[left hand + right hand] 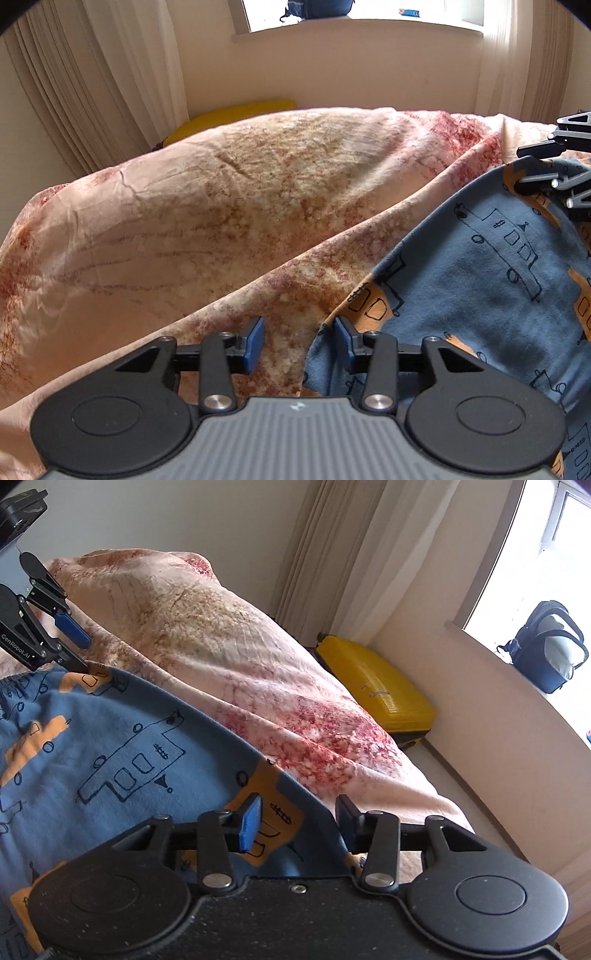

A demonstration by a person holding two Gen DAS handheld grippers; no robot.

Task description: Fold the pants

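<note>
Blue pants (pixel 480 280) with black line drawings and orange patches lie on a bed blanket (pixel 229 206). My left gripper (pixel 299 345) is open, its jaws straddling the pants' near left edge just above the blanket. My right gripper (pixel 299 823) is open too, over the pants (pixel 110 746) at their right edge, with an orange patch between the jaws. The left gripper also shows in the right wrist view (pixel 79 650), open at the far corner of the pants. The right gripper shows at the right edge of the left wrist view (pixel 554 173).
The pink and red mottled blanket (pixel 240 653) covers a bulky mound on the bed. A yellow suitcase (pixel 376 690) lies on the floor by the wall. A dark backpack (pixel 546 646) sits on the window sill. Beige curtains (pixel 92 74) hang at the left.
</note>
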